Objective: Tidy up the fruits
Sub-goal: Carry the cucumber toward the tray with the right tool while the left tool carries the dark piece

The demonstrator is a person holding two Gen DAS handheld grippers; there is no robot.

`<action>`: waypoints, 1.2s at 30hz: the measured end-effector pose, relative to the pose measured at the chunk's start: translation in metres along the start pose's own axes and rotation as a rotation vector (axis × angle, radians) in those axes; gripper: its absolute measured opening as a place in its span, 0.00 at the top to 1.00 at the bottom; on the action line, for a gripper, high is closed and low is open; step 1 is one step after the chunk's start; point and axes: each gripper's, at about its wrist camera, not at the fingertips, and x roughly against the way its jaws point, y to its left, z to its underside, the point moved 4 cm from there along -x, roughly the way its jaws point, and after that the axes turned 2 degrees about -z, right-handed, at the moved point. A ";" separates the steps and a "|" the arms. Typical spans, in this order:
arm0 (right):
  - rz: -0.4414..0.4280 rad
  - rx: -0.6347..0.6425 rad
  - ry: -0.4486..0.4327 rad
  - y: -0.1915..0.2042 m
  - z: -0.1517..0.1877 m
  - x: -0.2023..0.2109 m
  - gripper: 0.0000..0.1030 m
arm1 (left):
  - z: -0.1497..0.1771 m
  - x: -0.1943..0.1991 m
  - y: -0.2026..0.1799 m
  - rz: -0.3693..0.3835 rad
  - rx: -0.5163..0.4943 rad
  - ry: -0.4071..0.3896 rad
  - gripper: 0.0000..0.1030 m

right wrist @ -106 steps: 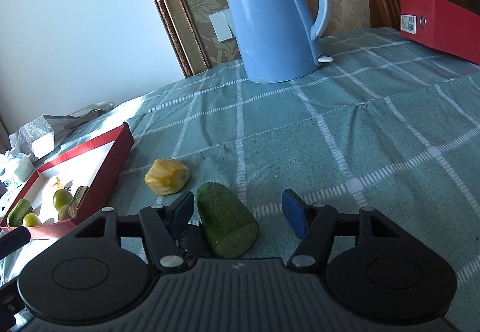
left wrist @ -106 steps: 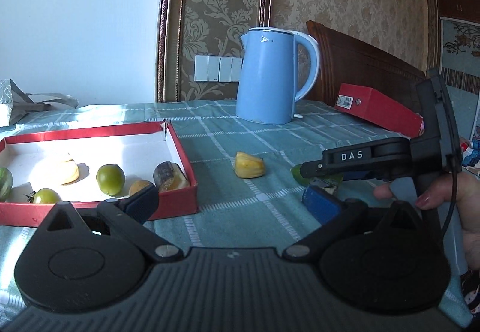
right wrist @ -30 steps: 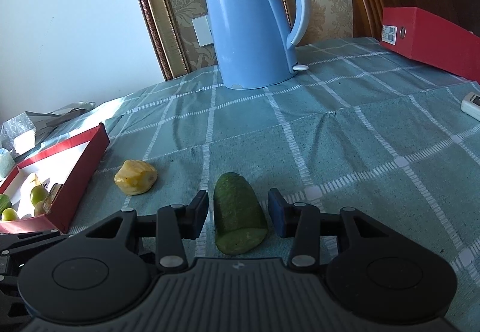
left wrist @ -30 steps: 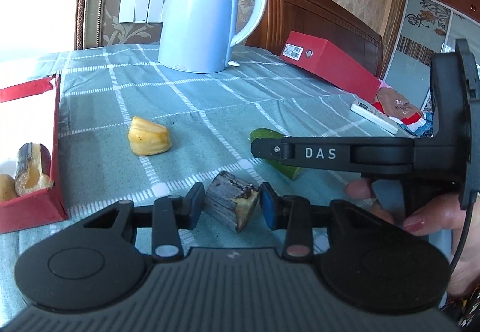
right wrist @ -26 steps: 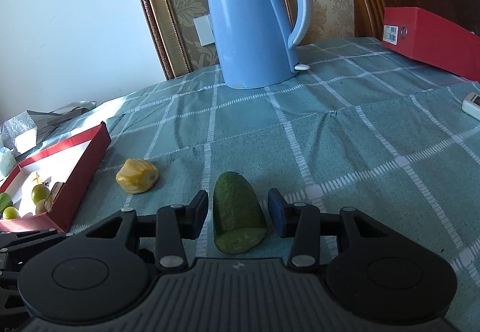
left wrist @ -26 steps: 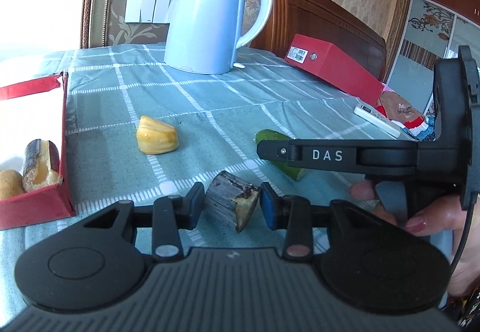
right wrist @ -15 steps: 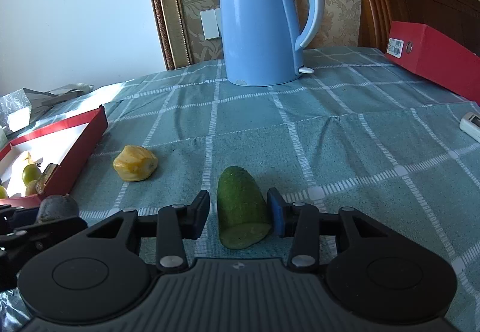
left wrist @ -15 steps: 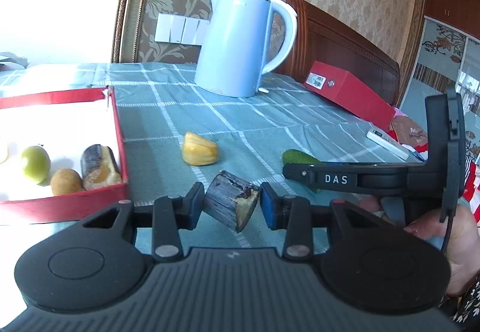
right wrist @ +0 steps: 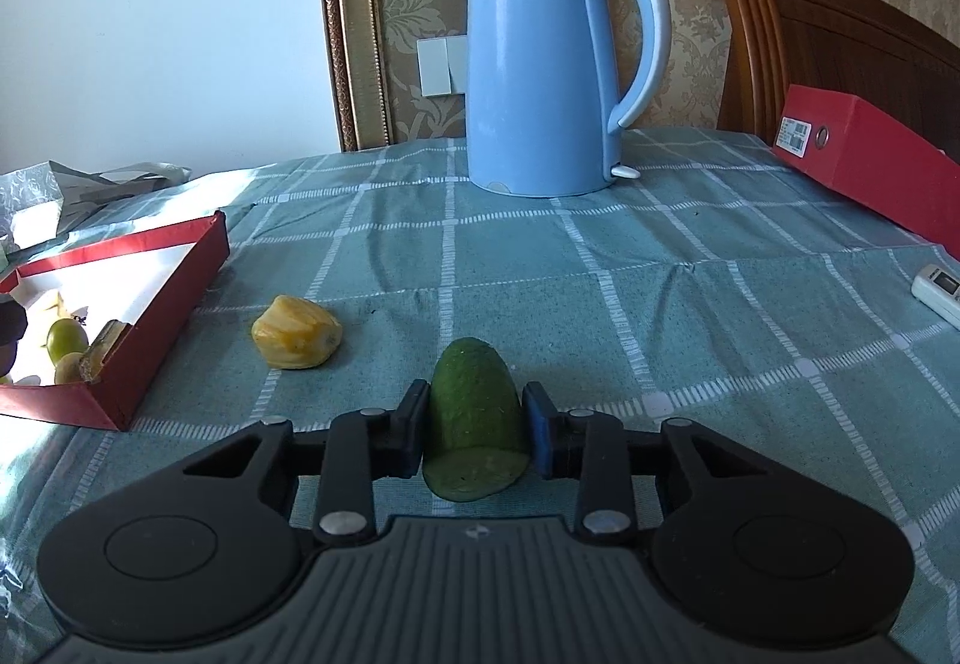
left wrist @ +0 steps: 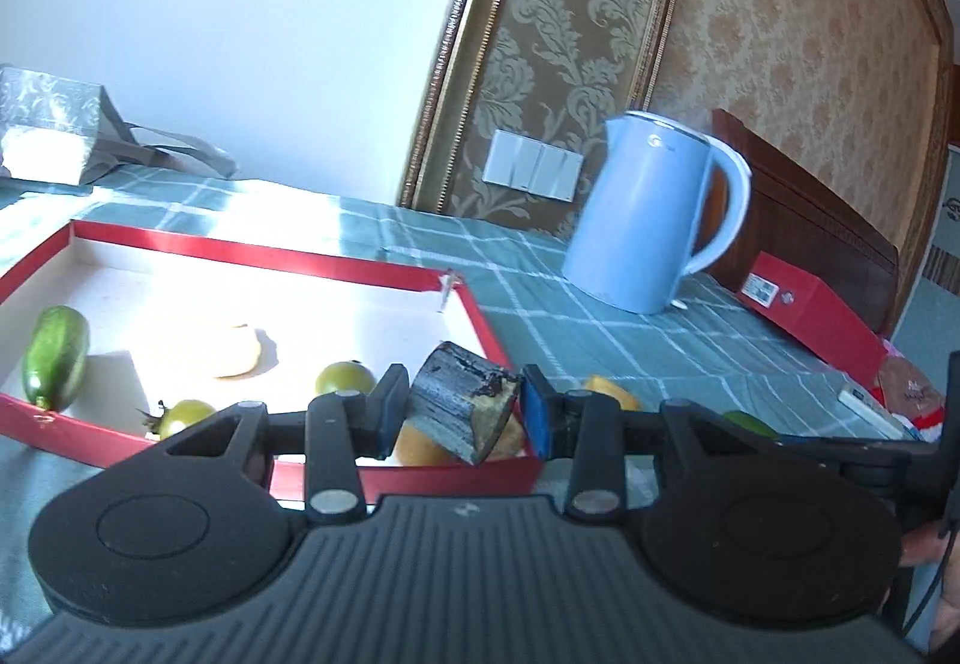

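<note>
My left jaws are clamped on a dark-skinned chunk of fruit (left wrist: 459, 406), both pads pressed against its sides, its pale cut face turned toward the right pad. My left gripper (left wrist: 462, 412) hangs over the near right corner of the red tray (left wrist: 414, 478), so the chunk sits above the tray's inside edge. In the tray lie a cucumber (left wrist: 55, 355) at the far left, a yellow piece (left wrist: 231, 352) in bright sun, and two green round fruits (left wrist: 345, 377) and (left wrist: 183, 415); another yellowish piece shows just under the held chunk.

My right jaws are drawn in tight around a cut cucumber half (right wrist: 474, 424), the pads touching its flanks, cut face toward the camera. My right gripper (right wrist: 475, 433) holds it over the checked green cloth (right wrist: 690, 316). A yellow fruit piece (right wrist: 297, 340) lies on the cloth between the cucumber half and the tray. A blue kettle (right wrist: 540, 69) stands well behind, and a red box (right wrist: 870, 166) lies to the right.
</note>
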 end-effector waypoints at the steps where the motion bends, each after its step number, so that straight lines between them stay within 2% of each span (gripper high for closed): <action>1: -0.006 0.000 -0.006 0.003 0.000 0.001 0.68 | -0.002 0.001 0.007 -0.014 0.016 -0.005 0.65; 8: -0.065 -0.006 -0.026 0.024 -0.001 0.007 0.68 | -0.014 0.006 0.061 -0.147 0.111 -0.041 0.65; 13: -0.101 -0.012 -0.041 0.038 -0.001 0.013 0.68 | -0.019 0.010 0.089 -0.243 0.136 -0.068 0.65; 18: -0.141 -0.021 -0.051 0.047 -0.004 0.016 0.68 | -0.022 0.009 0.103 -0.280 0.164 -0.071 0.65; 24: -0.186 -0.039 -0.054 0.056 -0.006 0.018 0.68 | -0.022 0.000 0.107 -0.368 0.084 -0.067 0.65; 28: -0.221 -0.052 -0.045 0.064 -0.008 0.018 0.68 | -0.021 -0.010 0.108 -0.361 0.046 -0.035 0.65; 36: -0.289 -0.053 -0.038 0.089 -0.017 0.017 0.68 | -0.019 -0.017 0.107 -0.323 0.038 0.001 0.65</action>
